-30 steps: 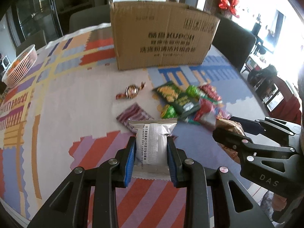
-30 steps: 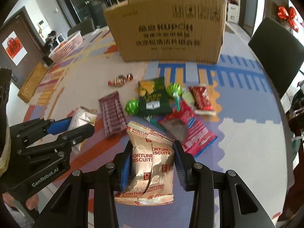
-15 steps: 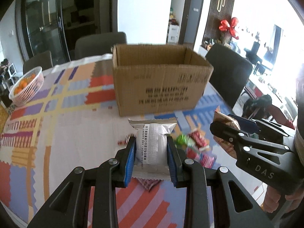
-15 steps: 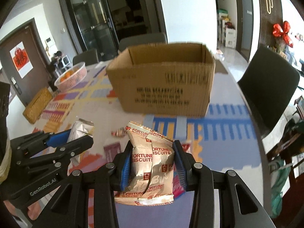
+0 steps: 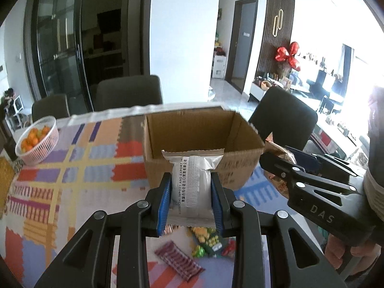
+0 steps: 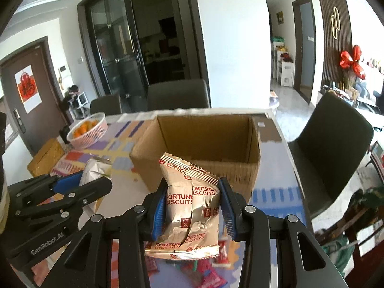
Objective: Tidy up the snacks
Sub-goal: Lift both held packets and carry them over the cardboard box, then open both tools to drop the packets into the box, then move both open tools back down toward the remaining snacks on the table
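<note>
My left gripper (image 5: pixel 191 188) is shut on a white snack packet (image 5: pixel 191 182) and holds it high above the table, just short of the open cardboard box (image 5: pixel 201 132). My right gripper (image 6: pixel 193 206) is shut on a gold Fortune Biscuits bag (image 6: pixel 192 206), also raised before the box (image 6: pixel 208 139). Each gripper shows in the other's view: the right one (image 5: pixel 278 160) at the right, the left one (image 6: pixel 96 177) at the left. Loose snacks (image 5: pixel 206 240) lie on the table below, among them a maroon striped packet (image 5: pixel 177 261).
A white basket of oranges (image 5: pixel 37 139) stands at the far left of the patterned tablecloth (image 5: pixel 72 168). Dark chairs (image 5: pixel 129 93) stand behind the table and at the right (image 6: pixel 336 144). A tan box (image 6: pixel 45 160) sits at the left edge.
Both grippers have risen with their packets and come closer to the box; its open top now shows. The loose snacks have dropped to the bottom of both views.
</note>
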